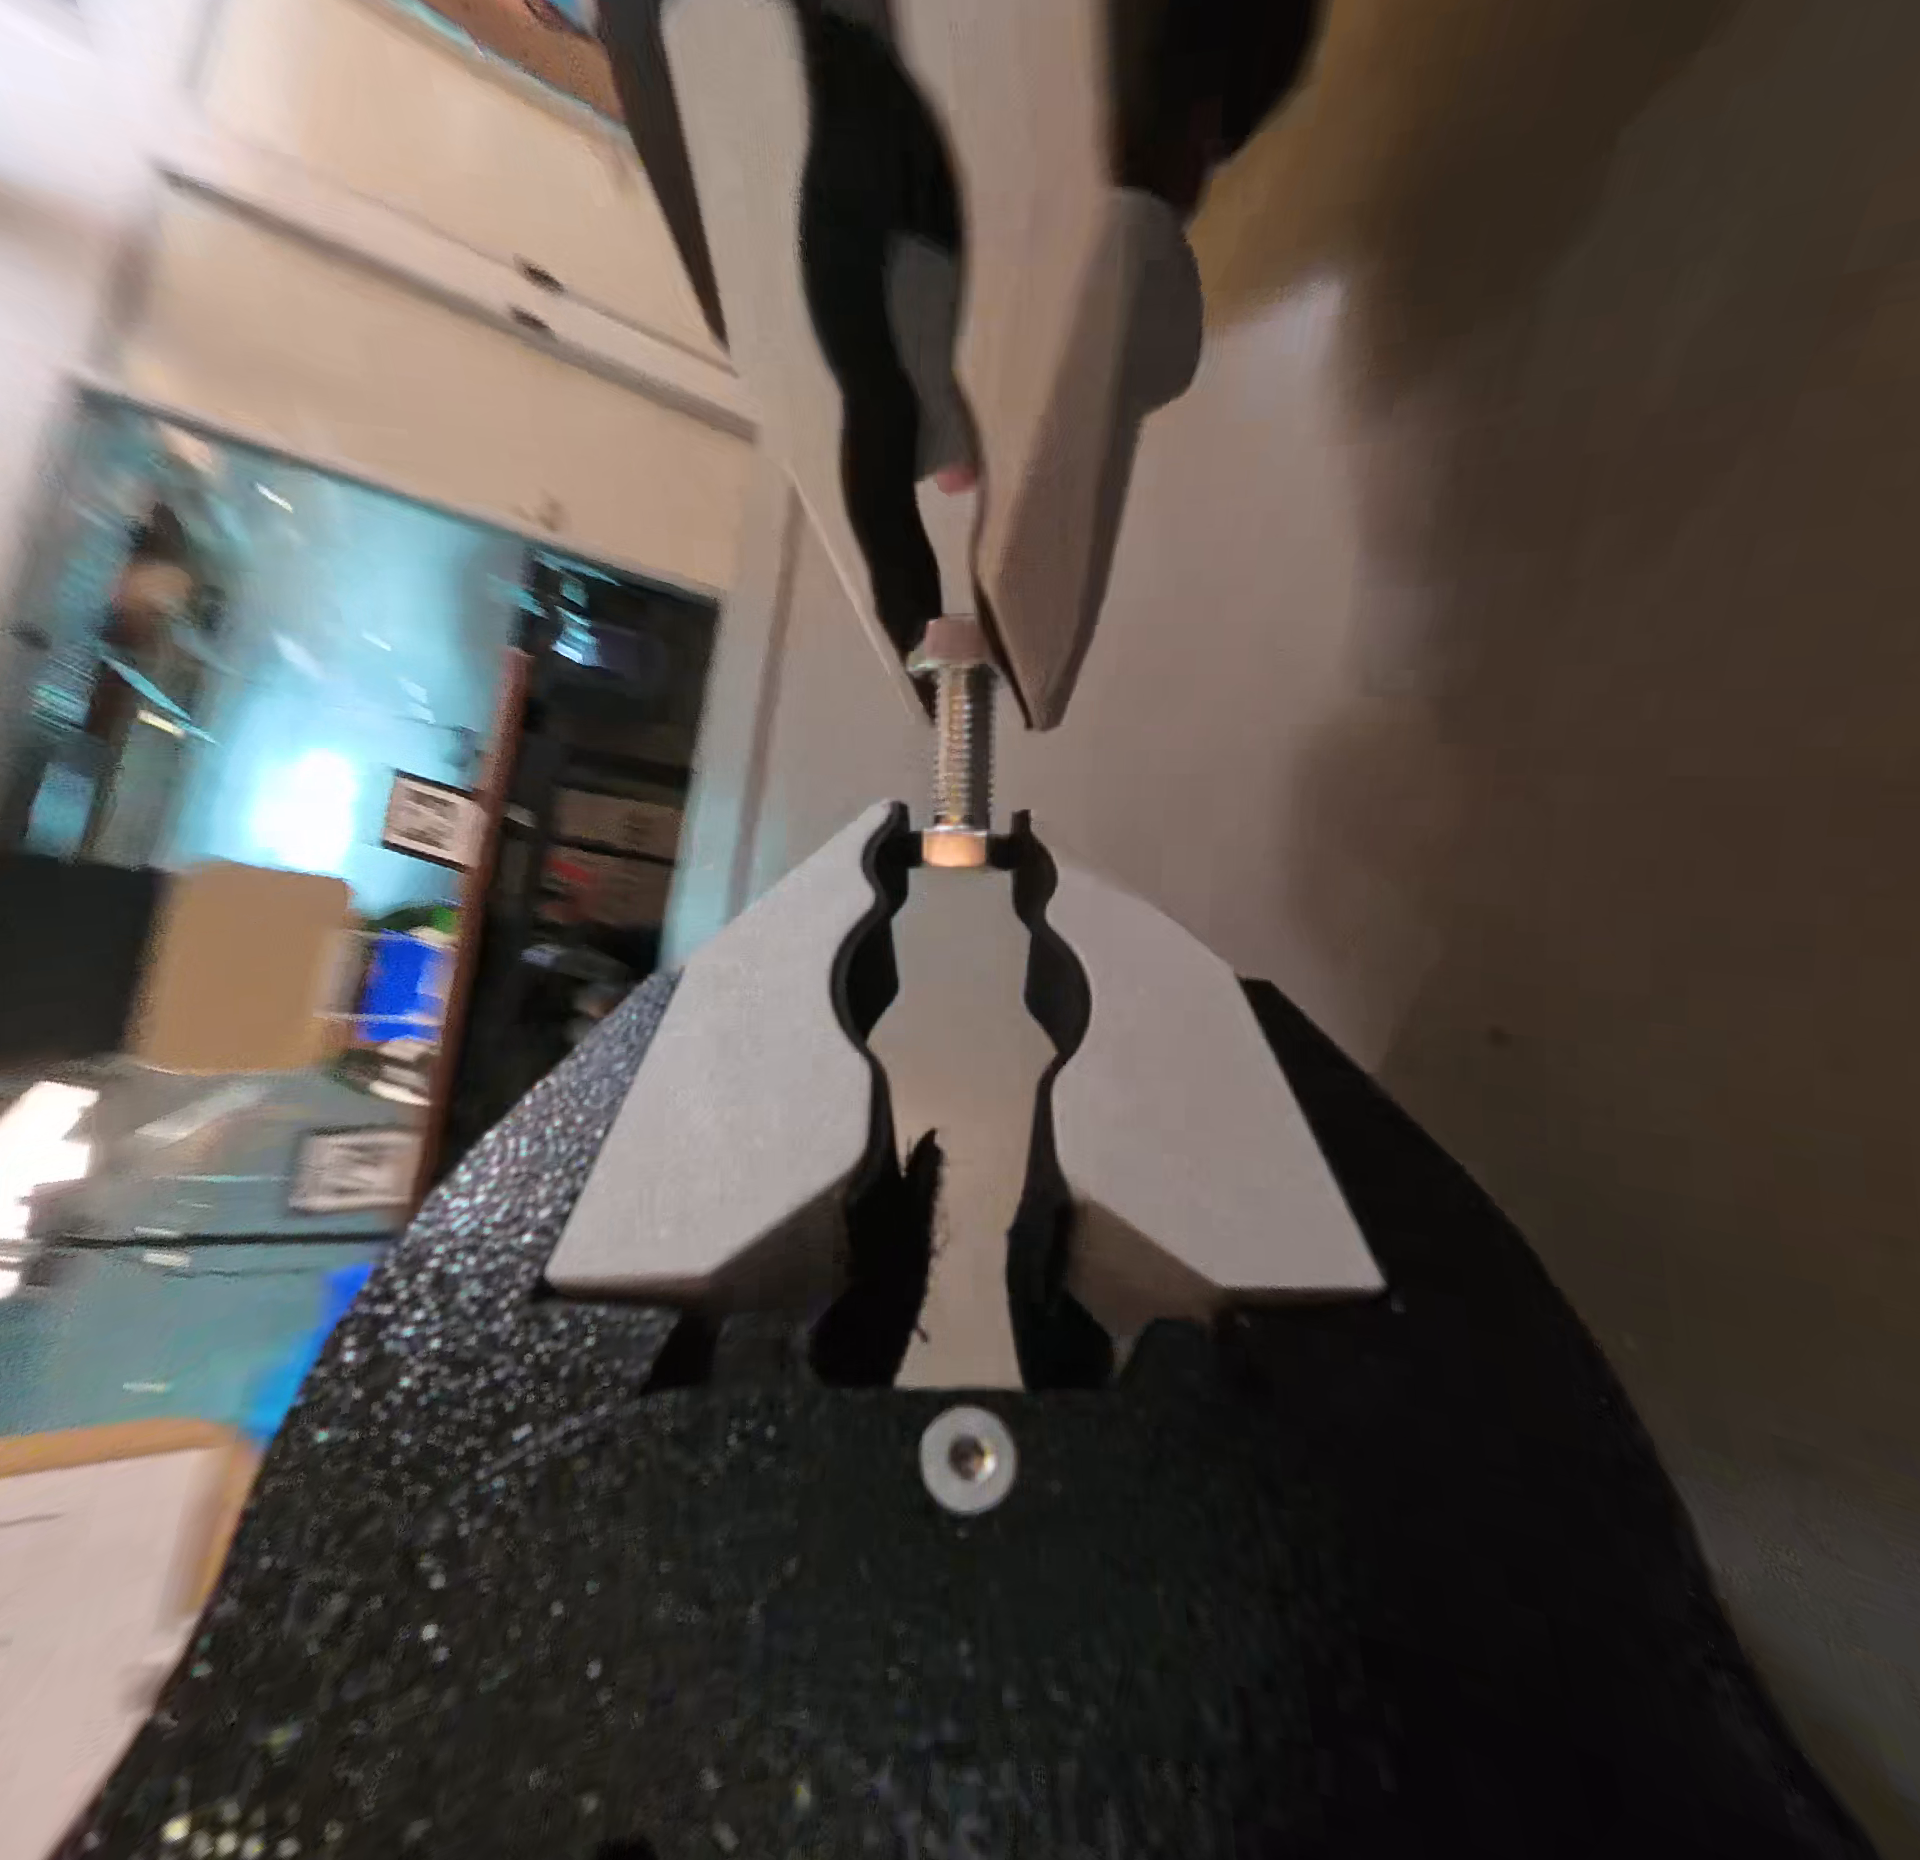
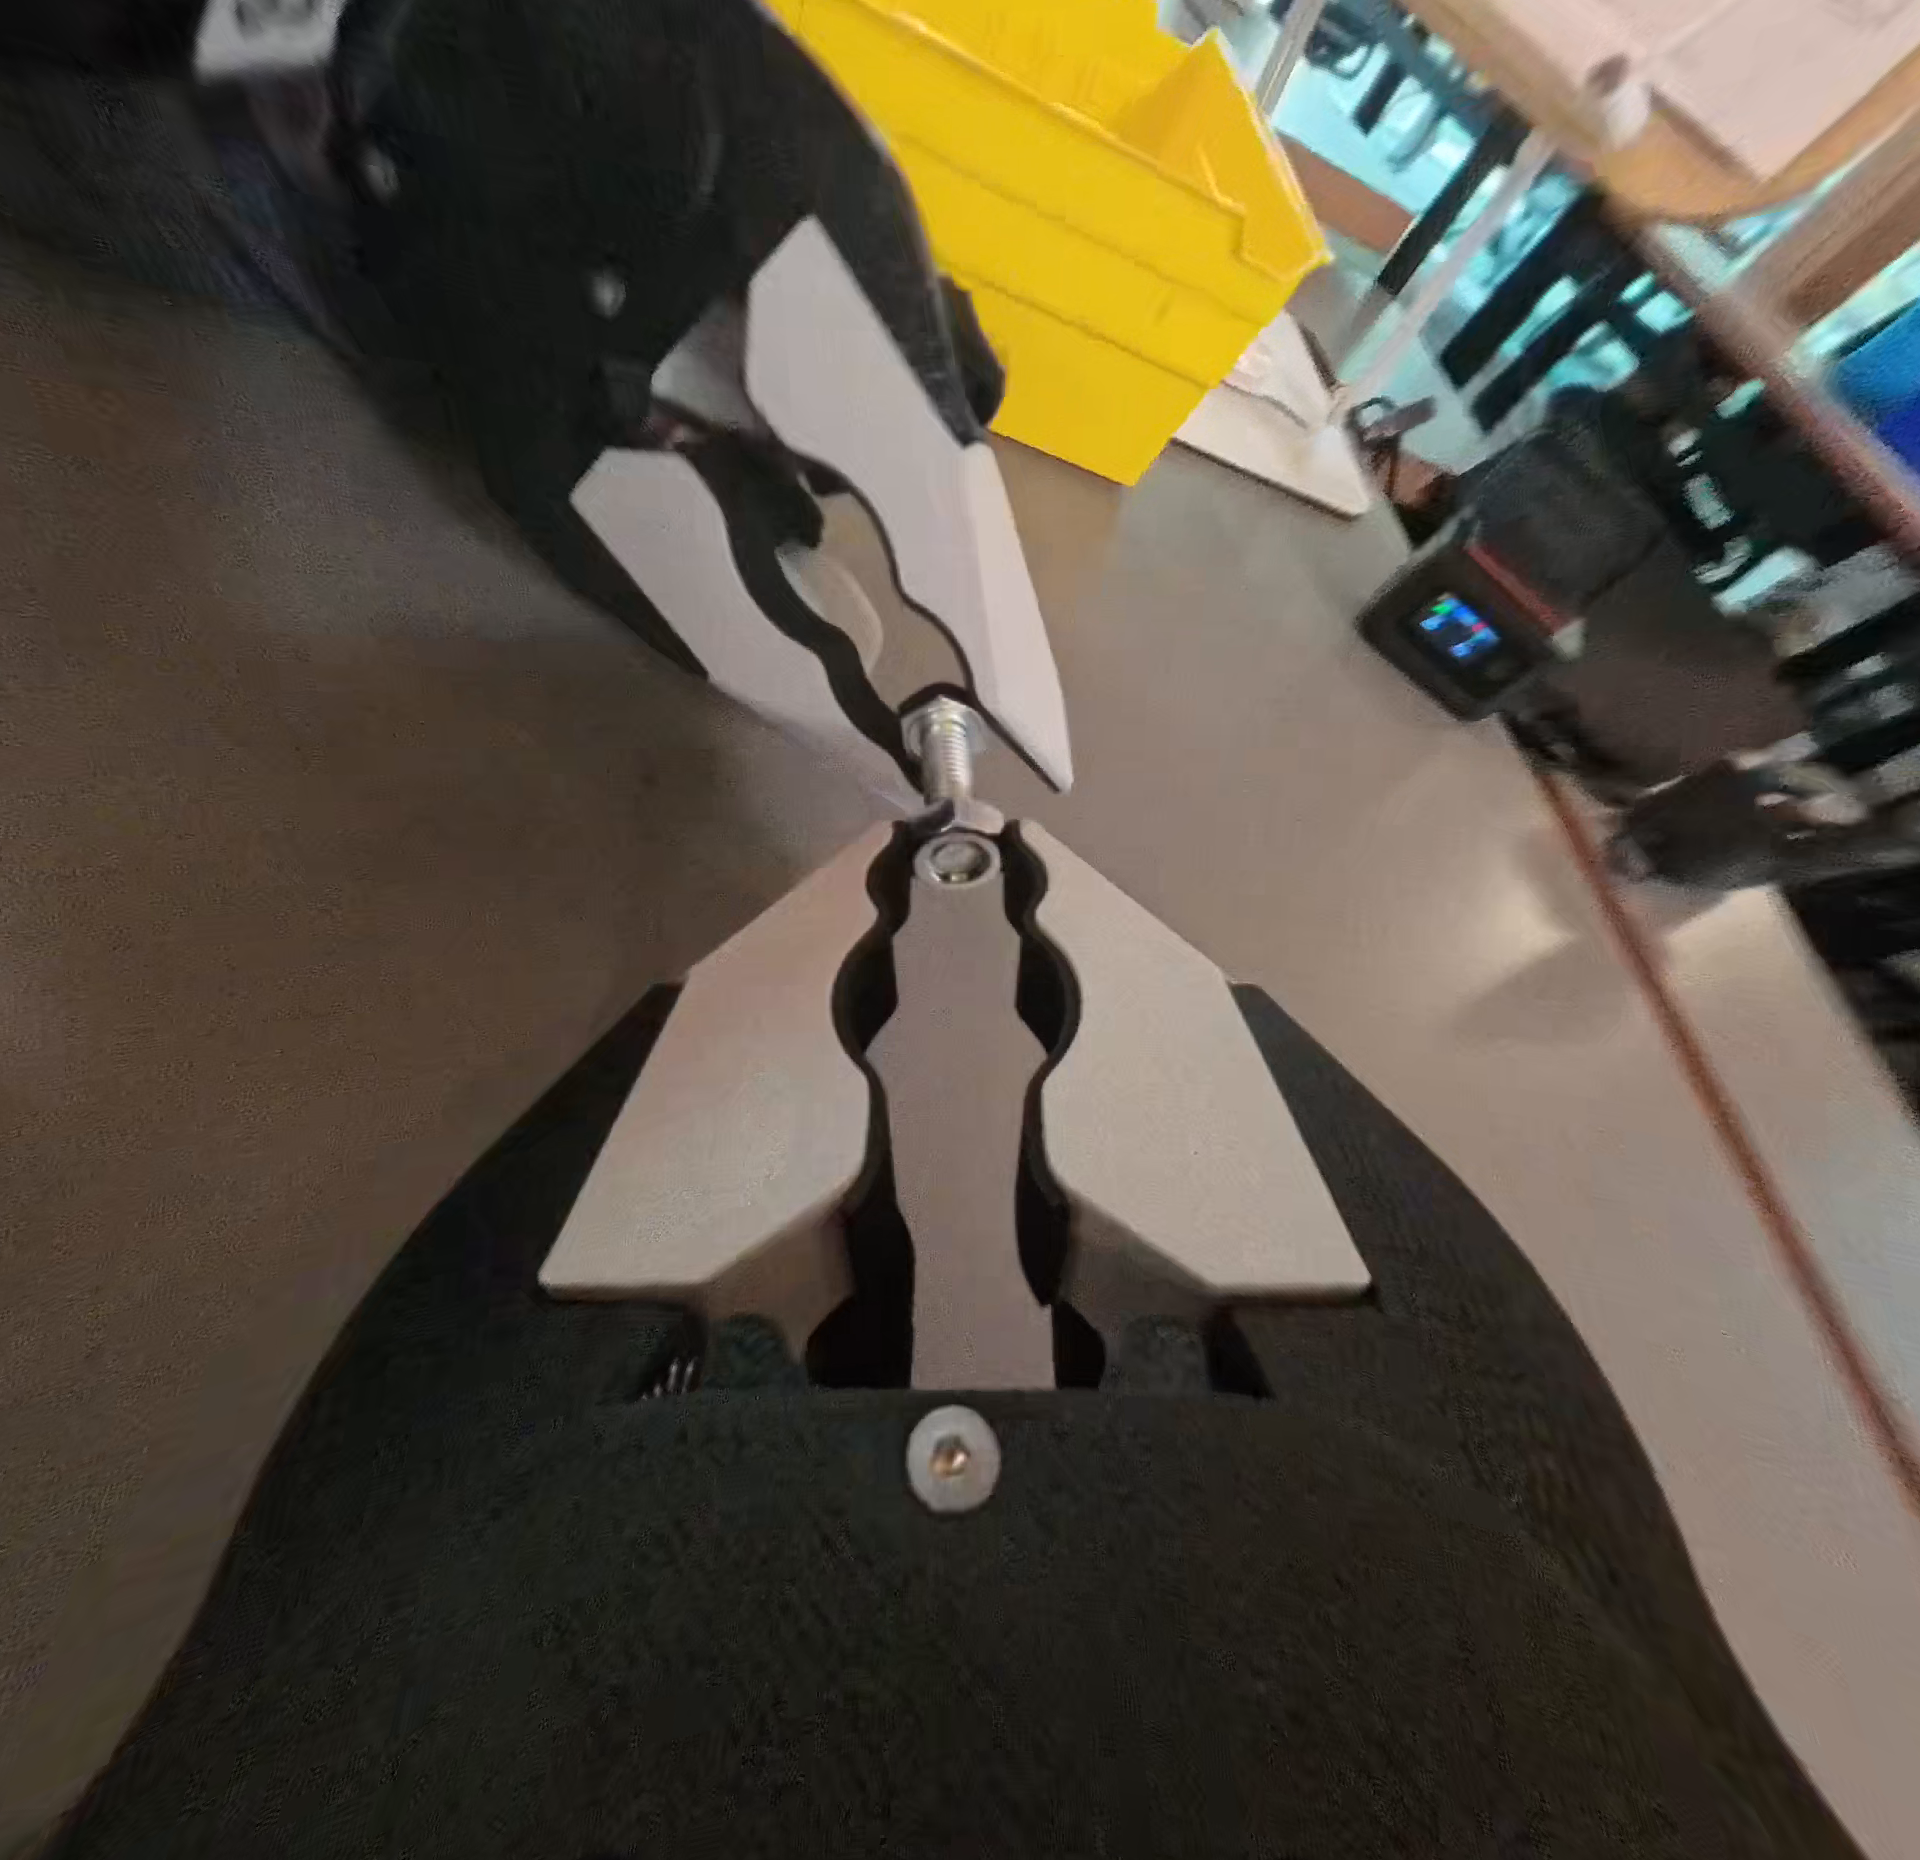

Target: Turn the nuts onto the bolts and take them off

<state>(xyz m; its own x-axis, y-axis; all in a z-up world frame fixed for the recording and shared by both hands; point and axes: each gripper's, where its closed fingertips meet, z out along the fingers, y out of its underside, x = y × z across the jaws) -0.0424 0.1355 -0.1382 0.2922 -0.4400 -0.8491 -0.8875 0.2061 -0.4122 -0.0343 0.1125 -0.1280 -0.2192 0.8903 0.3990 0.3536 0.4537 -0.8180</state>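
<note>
A silver threaded bolt is held in the air between my two grippers. My left gripper is shut on the flanged hex end nearest it, which looks like the bolt head. My right gripper comes down from above and is shut on the far flanged hex piece, which looks like the nut. In the right wrist view my right gripper grips that hex piece. The bolt runs from it to my left gripper beyond.
A yellow plastic bin stands behind the left gripper on the grey tabletop. A black device with a small screen and a thin orange cable lie to the right. A cardboard box stands in the room beyond.
</note>
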